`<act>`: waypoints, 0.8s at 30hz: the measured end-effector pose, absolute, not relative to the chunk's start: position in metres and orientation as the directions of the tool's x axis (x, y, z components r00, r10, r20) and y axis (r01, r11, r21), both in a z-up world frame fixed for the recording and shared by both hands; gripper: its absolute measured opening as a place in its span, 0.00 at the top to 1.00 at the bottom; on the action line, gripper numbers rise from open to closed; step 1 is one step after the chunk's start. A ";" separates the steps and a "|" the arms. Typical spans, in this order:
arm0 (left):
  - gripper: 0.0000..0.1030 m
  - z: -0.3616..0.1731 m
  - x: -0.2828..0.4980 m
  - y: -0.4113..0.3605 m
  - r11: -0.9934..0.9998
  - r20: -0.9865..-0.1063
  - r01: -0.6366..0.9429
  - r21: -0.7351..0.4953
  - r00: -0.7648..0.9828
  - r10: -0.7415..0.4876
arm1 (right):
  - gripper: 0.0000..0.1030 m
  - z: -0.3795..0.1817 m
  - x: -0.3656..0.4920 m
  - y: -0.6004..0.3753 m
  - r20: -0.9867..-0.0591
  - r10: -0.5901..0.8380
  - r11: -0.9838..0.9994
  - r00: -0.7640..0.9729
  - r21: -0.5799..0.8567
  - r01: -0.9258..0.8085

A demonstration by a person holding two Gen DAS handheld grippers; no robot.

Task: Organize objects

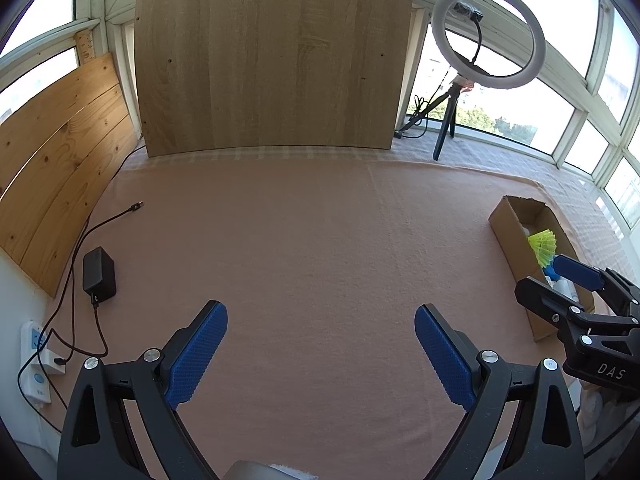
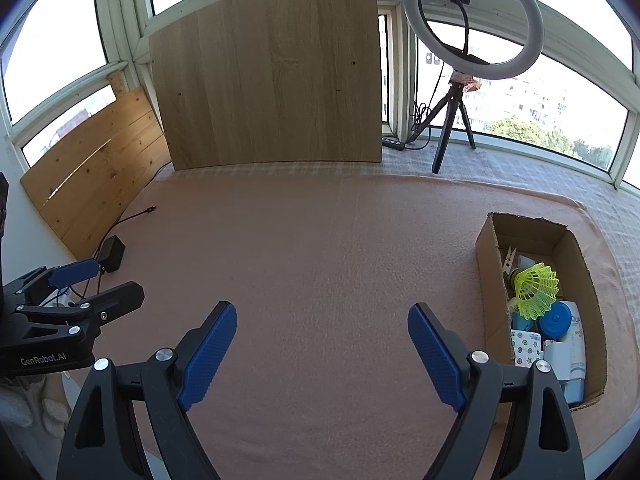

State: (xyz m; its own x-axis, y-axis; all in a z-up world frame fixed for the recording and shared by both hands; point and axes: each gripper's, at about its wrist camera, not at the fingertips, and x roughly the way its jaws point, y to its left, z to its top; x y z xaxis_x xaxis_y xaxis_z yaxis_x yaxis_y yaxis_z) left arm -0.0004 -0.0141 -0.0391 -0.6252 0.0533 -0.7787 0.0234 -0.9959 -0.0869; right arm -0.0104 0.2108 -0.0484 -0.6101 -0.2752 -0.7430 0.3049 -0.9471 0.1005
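1. The cardboard box (image 2: pixel 490 264) lies on the pink cloth (image 2: pixel 320 248) that covers the table, toward the right edge. Its long axis runs from the near edge of the table away toward the windows, and its open top faces up.
2. Inside the box, a yellow-green shuttlecock (image 2: pixel 536 290) lies on top of the other things, its skirt flared toward the right and its rounded end toward the box's left wall.
3. Just beside it, nearer the camera, are a blue round lid (image 2: pixel 556 320), a white tube (image 2: pixel 574 356) lying along the box's length, and a small packet with coloured dots (image 2: pixel 526 348). A wooden clothespin (image 2: pixel 508 260) leans against the left wall farther back.
4. The right gripper (image 2: pixel 322 356) hangs over bare cloth to the left of the box, its blue pads wide apart, holding and touching nothing.
5. The left gripper (image 1: pixel 320 360) also stands wide open over bare cloth, empty, well away from the box.
6. At the table's left edge a black adapter (image 1: pixel 99 276) lies with its cable (image 1: pixel 116 216) trailing across the cloth. A wooden board (image 1: pixel 272 60) leans upright at the back, with a ring light (image 1: pixel 490 36) on a tripod to its right.
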 end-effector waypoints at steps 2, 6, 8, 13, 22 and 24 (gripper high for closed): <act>0.06 -0.039 0.000 -0.015 -0.996 -0.779 0.021 -0.086 -0.625 0.054 | 0.18 -0.049 -0.010 0.211 -0.743 -0.276 -0.947 -0.609 0.101 0.306; 0.06 -0.039 0.000 -0.015 -0.996 -0.779 0.022 -0.086 -0.625 0.054 | 0.18 -0.049 -0.009 0.209 -0.745 -0.273 -0.947 -0.608 0.099 0.304; 0.06 -0.039 0.000 -0.014 -0.996 -0.779 0.023 -0.087 -0.625 0.053 | 0.18 -0.049 -0.008 0.209 -0.745 -0.274 -0.947 -0.608 0.101 0.304; 0.06 -0.039 0.001 -0.013 -0.996 -0.780 0.020 -0.088 -0.623 0.056 | 0.18 -0.049 -0.007 0.209 -0.746 -0.274 -0.948 -0.608 0.101 0.303; 0.06 -0.038 0.002 -0.014 -0.996 -0.780 0.021 -0.089 -0.623 0.057 | 0.18 -0.051 -0.005 0.207 -0.751 -0.273 -0.947 -0.602 0.098 0.307; 0.06 -0.038 0.002 -0.014 -0.996 -0.781 0.025 -0.090 -0.623 0.055 | 0.18 -0.051 -0.005 0.207 -0.750 -0.272 -0.947 -0.602 0.097 0.307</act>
State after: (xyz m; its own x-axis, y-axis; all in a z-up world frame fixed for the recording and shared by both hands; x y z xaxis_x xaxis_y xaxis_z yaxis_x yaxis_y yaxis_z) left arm 0.0019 -0.0142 -0.0380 -0.6227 0.0548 -0.7805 0.0248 -0.9957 -0.0897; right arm -0.0054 0.2069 -0.0513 -0.6022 -0.2725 -0.7504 0.3070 -0.9467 0.0974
